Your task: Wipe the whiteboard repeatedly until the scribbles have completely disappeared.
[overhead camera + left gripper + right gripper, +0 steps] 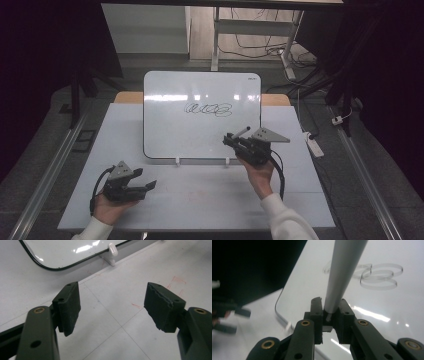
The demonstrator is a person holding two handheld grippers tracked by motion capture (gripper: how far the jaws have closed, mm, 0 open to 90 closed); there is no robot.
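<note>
Right claw (231,139) pinching the pen (342,272)
Keep your grip steady over the scribble (208,109), frame centre; left claw (148,184) rests spread.

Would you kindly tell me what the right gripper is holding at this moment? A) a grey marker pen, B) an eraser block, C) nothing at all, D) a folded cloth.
A: in the right gripper view the right gripper has its fingers closed on the end of a grey marker pen, which points out over the whiteboard toward the black scribble.
</note>
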